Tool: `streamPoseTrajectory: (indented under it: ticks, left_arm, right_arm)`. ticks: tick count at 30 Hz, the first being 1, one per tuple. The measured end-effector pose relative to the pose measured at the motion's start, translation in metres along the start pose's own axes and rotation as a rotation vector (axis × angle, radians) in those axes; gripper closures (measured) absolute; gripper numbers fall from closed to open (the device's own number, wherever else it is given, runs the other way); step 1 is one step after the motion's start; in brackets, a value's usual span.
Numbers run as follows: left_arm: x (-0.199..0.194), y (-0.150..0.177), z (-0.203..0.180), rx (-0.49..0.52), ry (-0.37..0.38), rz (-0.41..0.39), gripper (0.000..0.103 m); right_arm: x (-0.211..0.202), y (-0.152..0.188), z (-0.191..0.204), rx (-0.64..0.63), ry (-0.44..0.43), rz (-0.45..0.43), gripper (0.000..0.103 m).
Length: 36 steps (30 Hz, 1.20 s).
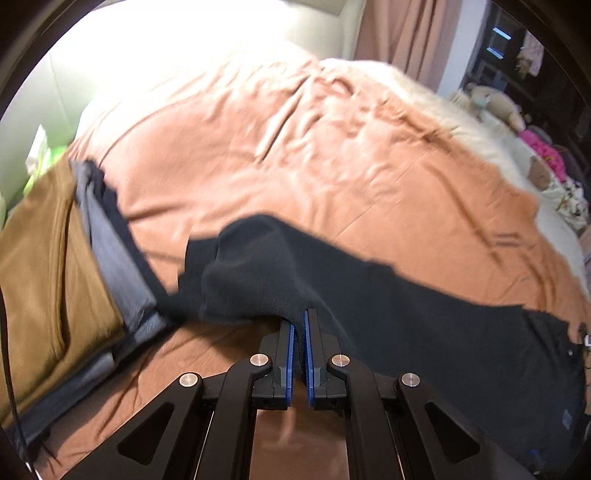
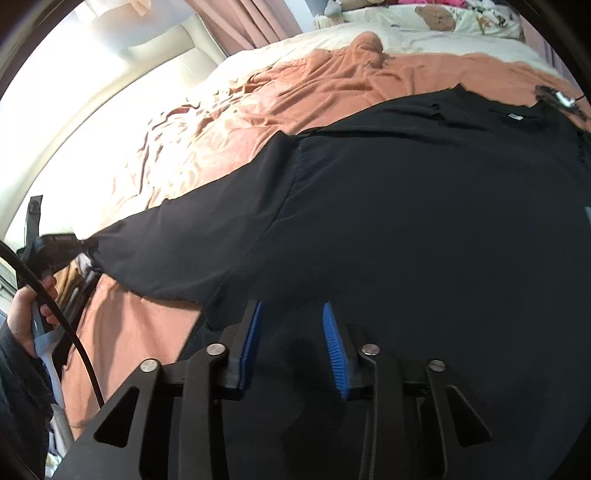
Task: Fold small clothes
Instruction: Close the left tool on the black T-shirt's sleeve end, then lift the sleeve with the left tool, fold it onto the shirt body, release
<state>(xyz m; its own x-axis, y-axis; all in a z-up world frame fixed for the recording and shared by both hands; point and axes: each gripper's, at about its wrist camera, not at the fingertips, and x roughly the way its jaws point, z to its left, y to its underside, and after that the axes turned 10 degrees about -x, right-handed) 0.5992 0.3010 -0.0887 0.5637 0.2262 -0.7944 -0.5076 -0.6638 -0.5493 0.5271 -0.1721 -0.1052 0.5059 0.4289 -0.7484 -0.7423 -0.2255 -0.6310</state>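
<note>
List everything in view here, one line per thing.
black shirt: one, black, spread on the bed, sleeve end pinched.
bedspread: one, salmon-orange, wrinkled, under the shirt.
folded clothes: one stack, brown over grey, left edge of bed.
white bedding: one, cream, far side.
plush toys: a few, beige, beyond it.
curtain: one, dusty pink, background.
left gripper: jaws shut on sleeve.
right gripper: jaws apart above the shirt.
hand: one, holding the left gripper's handle.

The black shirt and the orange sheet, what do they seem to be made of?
Black shirt: thin matte knit, probably cotton or a blend; it drapes limply and shows sewn seams. Orange sheet: soft woven cloth with a faint sheen, full of fine creases; the fibre is unclear.
</note>
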Motion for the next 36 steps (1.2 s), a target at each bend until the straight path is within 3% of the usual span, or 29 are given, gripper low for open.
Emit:
streamPoseTrajectory:
  ticks: [9, 15, 20, 22, 27, 36]
  left_arm:
    - [-0.045, -0.032, -0.050, 0.061, 0.098, -0.081, 0.099]
    - [-0.074, -0.038, -0.082, 0.099, 0.189, -0.110, 0.099]
    - [-0.102, -0.040, -0.109, 0.115, 0.270, -0.112, 0.099]
    - [-0.110, -0.039, -0.120, 0.133, 0.293, -0.112, 0.099]
    - [-0.128, -0.028, -0.151, 0.169, 0.352, -0.104, 0.099]
    - [-0.163, -0.001, -0.217, 0.258, 0.447, -0.099, 0.099]
  right_arm:
    - [0.039, -0.015, 0.008, 0.050, -0.120, 0.054, 0.082]
    - [0.077, -0.014, 0.007, 0.084, -0.135, 0.124, 0.090]
    - [0.073, -0.026, 0.001, 0.085, -0.149, 0.139, 0.089]
    - [0.062, -0.026, -0.008, 0.099, -0.136, 0.136, 0.086]
    - [0.019, -0.024, -0.026, 0.089, -0.057, 0.078, 0.047]
    - [-0.048, -0.008, -0.054, 0.062, -0.010, 0.013, 0.044]
